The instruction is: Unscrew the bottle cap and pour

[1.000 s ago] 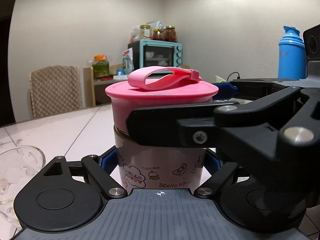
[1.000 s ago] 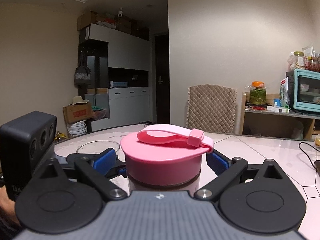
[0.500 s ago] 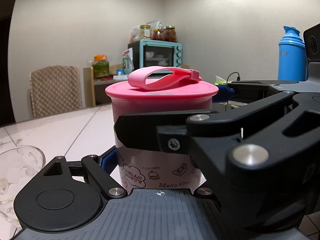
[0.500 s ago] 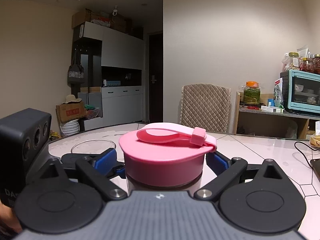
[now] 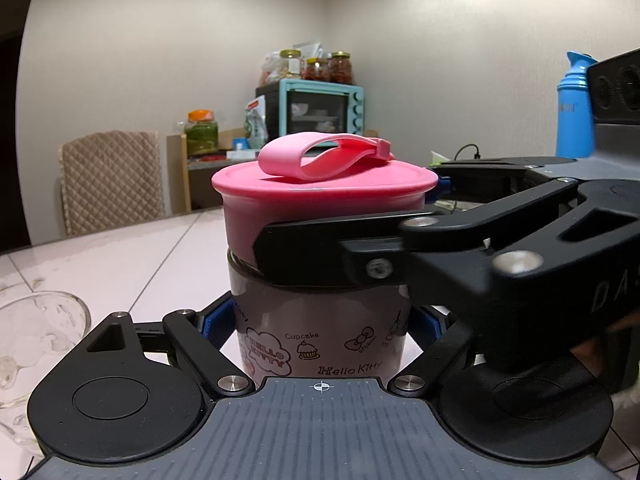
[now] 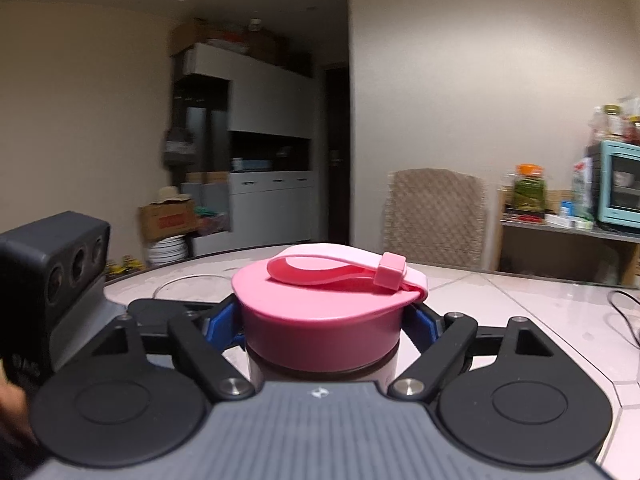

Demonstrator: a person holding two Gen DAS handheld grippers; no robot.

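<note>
Reading "Hello Kitty", "Cupcake" | bottle [image 5: 320, 320] | cap [image 5: 324, 200] pink

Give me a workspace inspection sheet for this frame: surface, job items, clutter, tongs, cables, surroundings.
Surface: white tiled table, glossy.
Job's things: Hello Kitty bottle upright; pink cap on, strap loop lying on top; glass bowl at the bottle's left.
Clutter: blue thermos at far right.
Grippers: left tongs shut on the bottle body; right tongs shut on the pink cap.
Cables: black cable on the table's right side.
Surroundings: quilted chair, teal toaster oven with jars on top, white cabinet.
</note>
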